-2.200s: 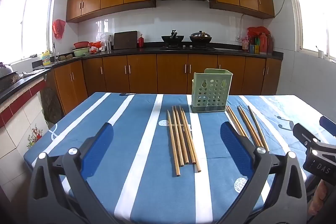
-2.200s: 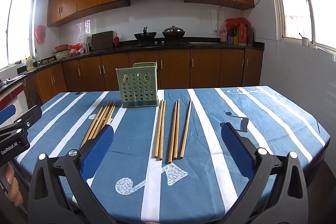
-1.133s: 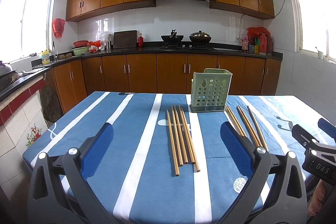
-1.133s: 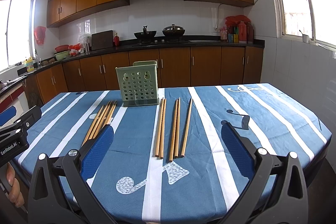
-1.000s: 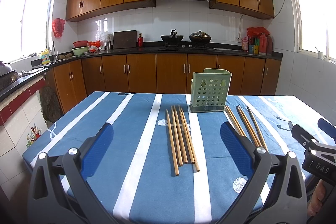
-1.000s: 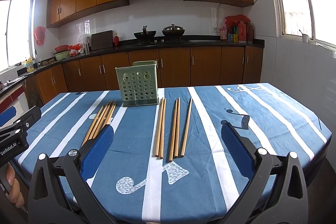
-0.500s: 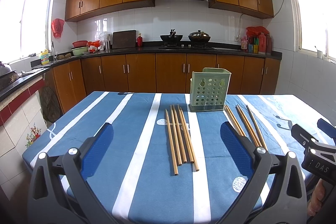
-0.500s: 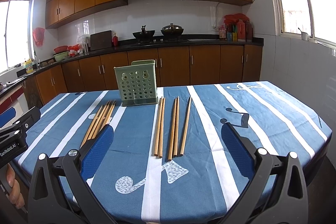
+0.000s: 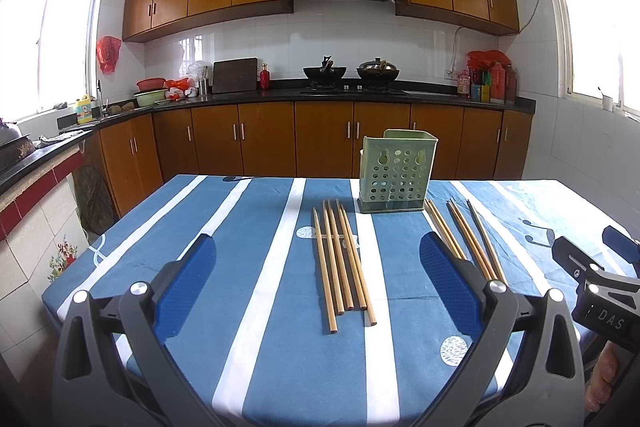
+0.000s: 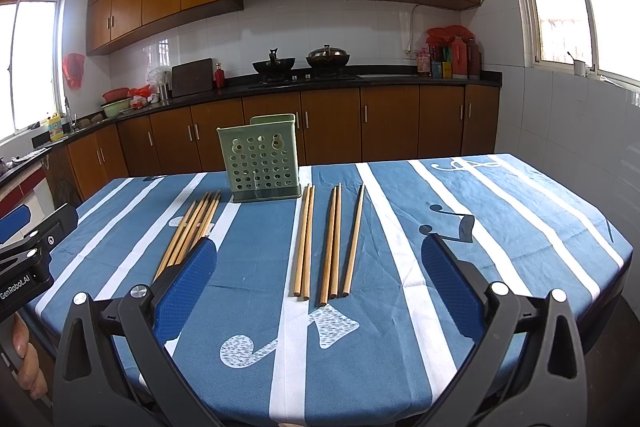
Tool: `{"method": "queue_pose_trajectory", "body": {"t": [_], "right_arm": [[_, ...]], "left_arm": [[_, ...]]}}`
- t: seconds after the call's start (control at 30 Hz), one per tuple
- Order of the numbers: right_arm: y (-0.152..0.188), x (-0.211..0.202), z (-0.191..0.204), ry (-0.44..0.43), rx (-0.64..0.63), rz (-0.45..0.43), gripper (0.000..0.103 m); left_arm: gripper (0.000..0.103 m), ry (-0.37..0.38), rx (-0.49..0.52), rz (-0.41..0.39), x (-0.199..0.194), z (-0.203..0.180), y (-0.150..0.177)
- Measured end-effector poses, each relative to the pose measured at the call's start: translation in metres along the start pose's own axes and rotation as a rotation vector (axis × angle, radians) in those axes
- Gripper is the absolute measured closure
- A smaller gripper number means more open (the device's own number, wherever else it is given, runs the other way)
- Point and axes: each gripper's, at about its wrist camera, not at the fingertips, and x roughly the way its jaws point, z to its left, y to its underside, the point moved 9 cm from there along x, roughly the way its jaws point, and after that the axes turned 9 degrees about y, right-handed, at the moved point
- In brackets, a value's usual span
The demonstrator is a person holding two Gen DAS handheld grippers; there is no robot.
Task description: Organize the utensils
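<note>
A green perforated utensil holder [image 9: 396,173] stands upright and empty on the far middle of the blue striped tablecloth [image 9: 260,267]; it also shows in the right wrist view [image 10: 262,159]. Several wooden chopsticks [image 9: 342,259] lie left of it in a bundle, and several more [image 9: 464,239] lie to its right. In the right wrist view the left bundle [image 10: 192,227] and the right group [image 10: 328,243] both show. My left gripper [image 9: 316,275] is open and empty above the near table edge, facing the left bundle. My right gripper [image 10: 320,275] is open and empty, facing the right group.
The table edge [image 10: 616,259] drops off at the right near a tiled wall. Kitchen cabinets and a counter [image 9: 320,95] with pots stand behind the table. Each gripper shows at the edge of the other's view, for example the right one [image 9: 600,291].
Both grippers have drifted very slightly; the views shift a little. The chopsticks and the holder have not moved, and both grippers stay open.
</note>
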Motion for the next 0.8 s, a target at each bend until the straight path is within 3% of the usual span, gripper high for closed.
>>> {"method": "queue_pose_trajectory", "body": {"t": [0.8], "right_arm": [[0.0003,0.0004,-0.0009,0.000,0.001,0.003,0.002]], "left_arm": [[0.004,0.003,-0.003,0.004,0.0017,-0.0051,0.0003]]}}
